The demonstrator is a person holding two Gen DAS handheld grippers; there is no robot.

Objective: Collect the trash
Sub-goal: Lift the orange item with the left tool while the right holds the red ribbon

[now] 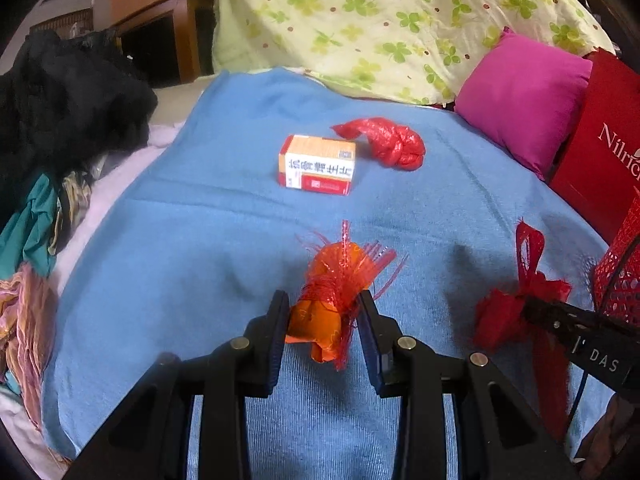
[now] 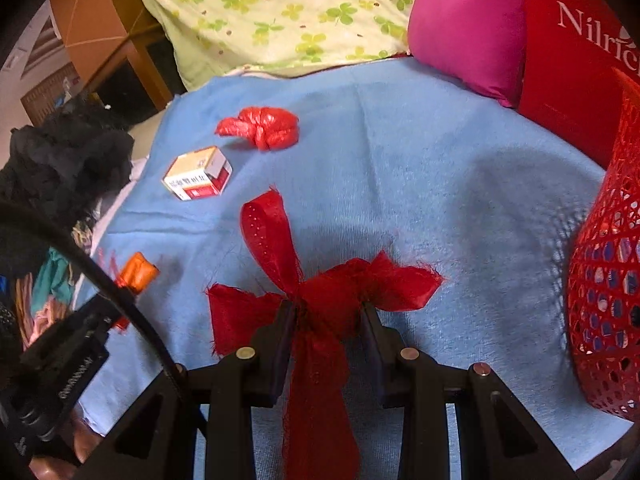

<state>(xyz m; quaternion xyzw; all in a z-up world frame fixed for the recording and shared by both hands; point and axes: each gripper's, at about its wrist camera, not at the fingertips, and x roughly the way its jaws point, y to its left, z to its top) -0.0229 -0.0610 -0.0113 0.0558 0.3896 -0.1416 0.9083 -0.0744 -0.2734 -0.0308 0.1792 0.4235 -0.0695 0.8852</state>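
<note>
My left gripper point(image 1: 323, 304) is shut on an orange wrapper with red netting point(image 1: 328, 300), held over the blue blanket point(image 1: 200, 240); the wrapper also shows in the right wrist view point(image 2: 138, 274). My right gripper point(image 2: 329, 308) is shut on a red ribbon bow point(image 2: 320, 292), which also shows in the left wrist view point(image 1: 516, 300). Farther back on the blanket lie an orange-and-white medicine box point(image 1: 318, 166) point(image 2: 198, 174) and a crumpled red plastic bag point(image 1: 390, 142) point(image 2: 266, 126).
A red mesh basket point(image 2: 604, 300) point(image 1: 618, 276) stands at the right edge. Behind it are a red paper bag point(image 2: 572, 52) and a magenta pillow point(image 1: 524, 100). A clover-print quilt point(image 1: 380, 20) lies at the back. Dark and coloured clothes point(image 1: 60, 120) are piled at the left.
</note>
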